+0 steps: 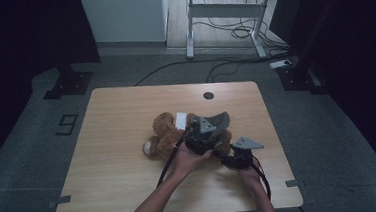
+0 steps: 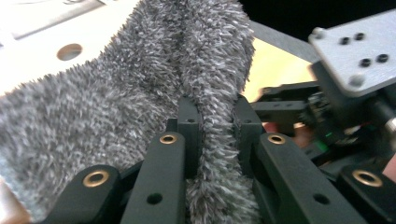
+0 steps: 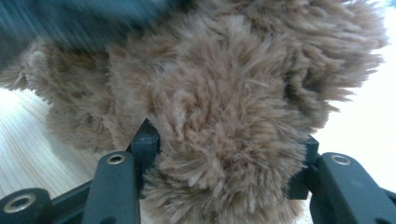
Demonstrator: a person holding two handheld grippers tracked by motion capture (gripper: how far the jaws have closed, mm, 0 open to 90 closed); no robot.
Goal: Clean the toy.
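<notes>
High view shows, nearest the camera, two bare forearms coming up from the bottom edge onto a pale wooden table (image 1: pixel 109 161). The right gripper (image 1: pixel 228 156) sits low near the table's near right part, its grey three-cornered plate on top and a black cable looping back toward the person. In the right gripper view its jaws are clamped on a thick brown furry limb of the teddy bear (image 3: pixel 224 130), the pads sunk into the pile on both sides, with the light wood grain just below.

Just beyond, the left gripper (image 1: pixel 208 129) is held over the bear, a cable trailing from it across the tabletop. In the left gripper view its jaws are pressed together on a fold of fuzzy grey cloth (image 2: pixel 154 88), which bulges above and below the pads; the other gripper's grey plate stands off to the right behind it. From above, this grey cloth (image 1: pixel 217 120) lies across the bear's right part, partly hiding it.

The teddy bear (image 1: pixel 164 135) lies on the middle of the table, a little right of centre, with a white tag (image 1: pixel 181 119) on its upper side. Farther back a round cable hole (image 1: pixel 208 95) sits near the table's far edge.

Past the table the floor is grey carpet, marked with a dark figure 9 (image 1: pixel 66 124) at the left. Black stand bases (image 1: pixel 68 85) rest at both far corners, cables snake across the floor, and a white-legged desk (image 1: pixel 224 13) stands against the far wall. The sides of the room are dark.
</notes>
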